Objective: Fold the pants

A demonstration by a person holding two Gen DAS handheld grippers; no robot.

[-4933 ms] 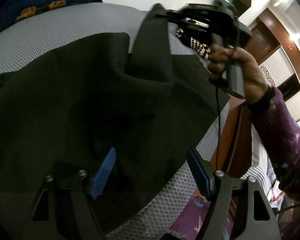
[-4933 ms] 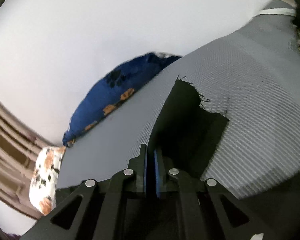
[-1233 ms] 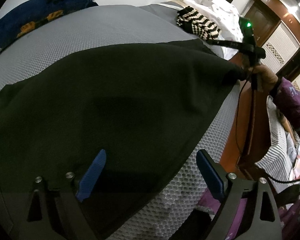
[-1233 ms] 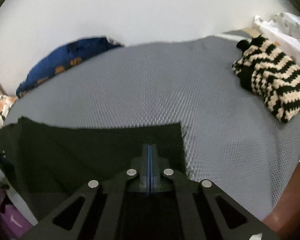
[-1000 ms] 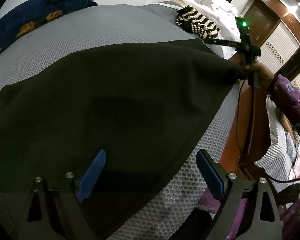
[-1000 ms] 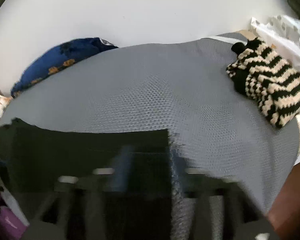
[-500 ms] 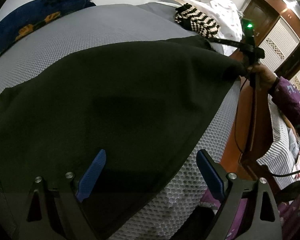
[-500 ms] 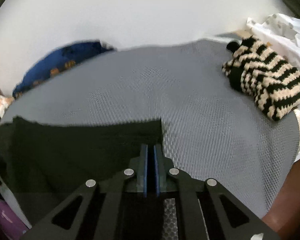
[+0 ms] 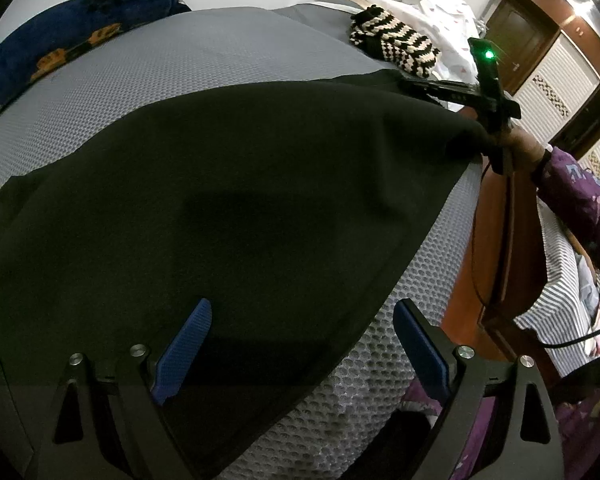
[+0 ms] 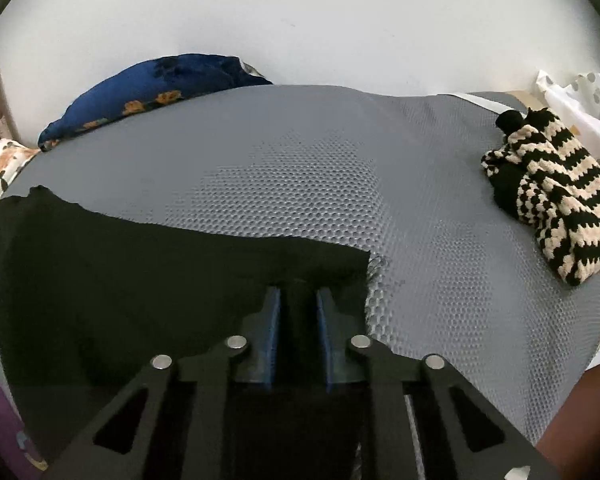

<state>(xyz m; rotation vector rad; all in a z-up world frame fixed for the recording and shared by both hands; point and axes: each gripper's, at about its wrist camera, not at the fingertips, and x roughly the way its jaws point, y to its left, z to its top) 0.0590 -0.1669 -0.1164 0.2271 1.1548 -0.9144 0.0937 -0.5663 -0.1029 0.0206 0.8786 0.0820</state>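
Observation:
The black pants (image 9: 228,208) lie spread flat on the grey mesh bed cover (image 9: 204,56). My left gripper (image 9: 300,340) is open and hovers over the pants' near edge, its blue pads on either side of it. My right gripper (image 10: 297,304) has its jaws a little apart over the pants' far right corner (image 10: 340,260), with dark cloth between the pads. In the left wrist view the right gripper (image 9: 412,84) sits at that corner, held by a hand in a purple sleeve.
A blue floral pillow (image 10: 156,92) lies at the back by the white wall. A black-and-cream striped knit (image 10: 548,208) and a white dotted cloth (image 9: 416,0) lie at the bed's right end. A wooden bed frame (image 9: 488,260) and striped cloth (image 9: 560,304) are past the right edge.
My right gripper's jaws have parted from shut to slightly open at the pants corner. The pants have settled flat. The left gripper stays open in place.

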